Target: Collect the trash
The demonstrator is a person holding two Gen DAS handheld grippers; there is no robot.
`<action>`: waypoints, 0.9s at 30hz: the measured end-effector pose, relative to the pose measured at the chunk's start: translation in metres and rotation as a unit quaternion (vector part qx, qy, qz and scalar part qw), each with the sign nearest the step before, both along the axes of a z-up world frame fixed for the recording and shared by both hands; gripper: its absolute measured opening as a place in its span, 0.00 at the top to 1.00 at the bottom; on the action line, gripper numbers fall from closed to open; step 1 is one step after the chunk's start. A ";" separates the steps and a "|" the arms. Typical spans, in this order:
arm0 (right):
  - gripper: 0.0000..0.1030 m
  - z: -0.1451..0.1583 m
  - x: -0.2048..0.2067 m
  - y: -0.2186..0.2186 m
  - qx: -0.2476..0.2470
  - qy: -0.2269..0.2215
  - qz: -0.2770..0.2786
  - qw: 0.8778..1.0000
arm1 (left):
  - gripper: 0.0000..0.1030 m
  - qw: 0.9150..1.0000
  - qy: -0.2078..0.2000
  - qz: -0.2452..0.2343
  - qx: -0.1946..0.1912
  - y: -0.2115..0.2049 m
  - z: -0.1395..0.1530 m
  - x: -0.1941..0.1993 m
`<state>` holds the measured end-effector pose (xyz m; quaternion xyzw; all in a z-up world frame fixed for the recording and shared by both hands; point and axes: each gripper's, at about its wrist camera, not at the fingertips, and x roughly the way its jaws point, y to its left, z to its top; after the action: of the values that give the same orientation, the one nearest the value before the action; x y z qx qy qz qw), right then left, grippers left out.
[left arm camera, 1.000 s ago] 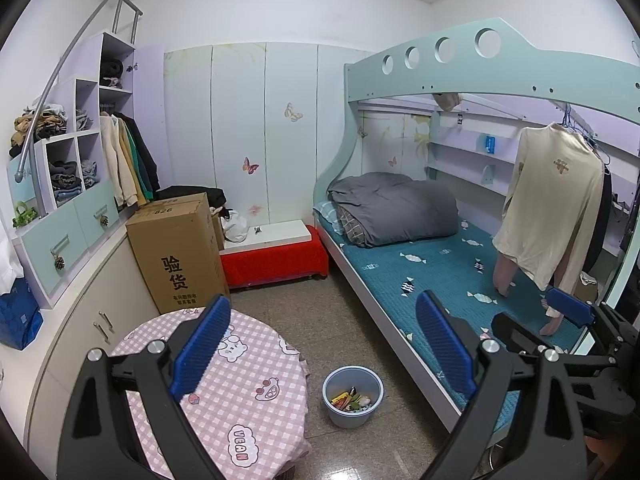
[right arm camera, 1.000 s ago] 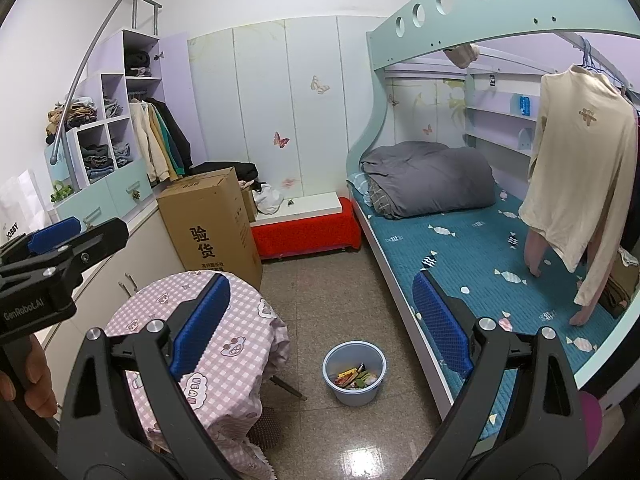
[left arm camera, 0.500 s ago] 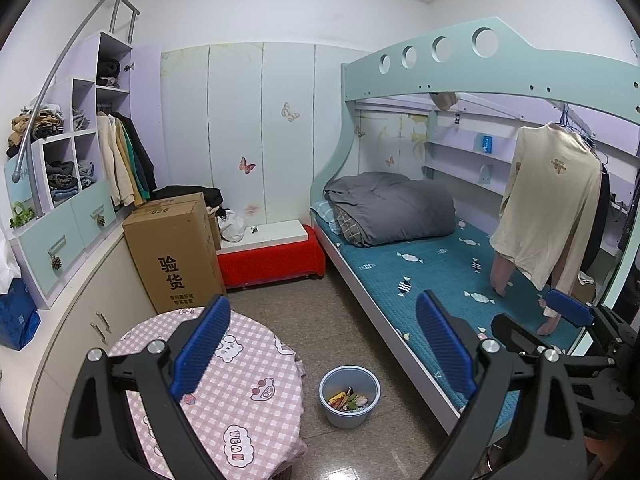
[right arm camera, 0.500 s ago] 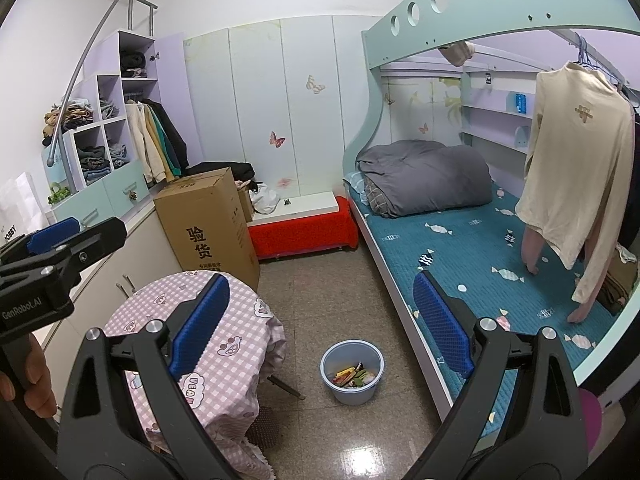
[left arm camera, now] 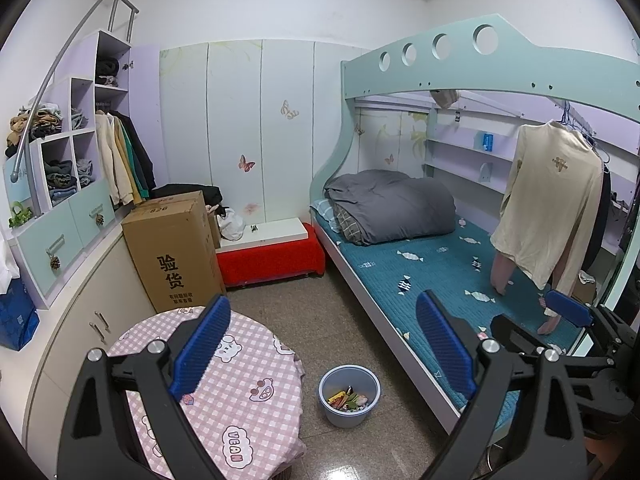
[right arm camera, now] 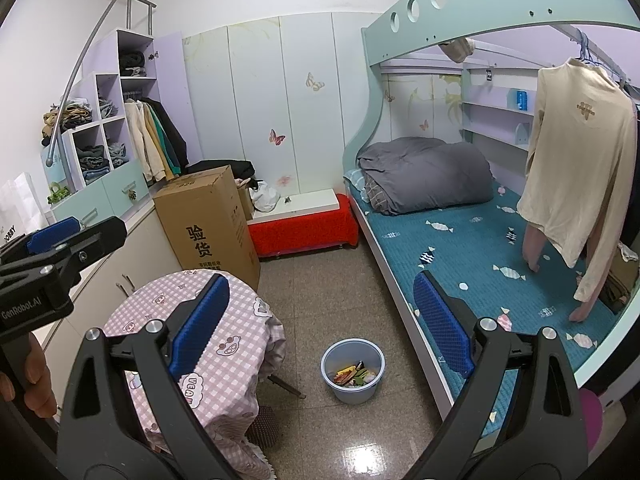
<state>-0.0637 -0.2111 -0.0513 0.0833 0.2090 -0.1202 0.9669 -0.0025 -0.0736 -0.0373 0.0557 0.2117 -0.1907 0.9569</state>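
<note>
Both grippers, left gripper (left arm camera: 322,354) and right gripper (right arm camera: 320,330), hanging released, grasping nothing.
One blue trash bucket (right arm camera: 353,371) sitting beside one checked table (right arm camera: 224,320), holding several wrappers (right arm camera: 354,374).

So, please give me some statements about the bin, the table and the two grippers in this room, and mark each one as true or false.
1. The blue bin stands on the floor and holds colourful wrappers. True.
2. The left gripper is clamped on a wrapper. False: it is open and holds nothing.
3. The round table has a pink checked cloth. True.
4. The bin stands on the bed. False: it is on the floor beside the bed.
5. The right gripper is open and empty. True.
</note>
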 end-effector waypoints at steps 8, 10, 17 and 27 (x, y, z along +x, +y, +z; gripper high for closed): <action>0.11 -0.001 0.004 -0.001 0.002 0.001 0.001 1.000 | 0.11 1.000 0.000 0.001 0.001 -0.001 -0.001 0.002; 0.11 -0.001 0.005 -0.001 0.002 0.002 0.001 1.000 | 0.11 1.000 0.000 0.002 0.001 -0.002 -0.002 0.003; 0.11 -0.002 0.009 0.001 0.004 0.001 0.002 1.000 | 0.11 1.000 0.000 0.002 0.004 0.001 -0.003 0.010; 0.11 -0.003 0.014 -0.001 0.006 0.004 0.003 1.000 | 0.11 1.000 0.000 0.002 0.007 0.001 -0.004 0.016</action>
<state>-0.0494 -0.2118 -0.0544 0.0882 0.2137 -0.1167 0.9659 0.0135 -0.0722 -0.0418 0.0616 0.2131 -0.1877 0.9569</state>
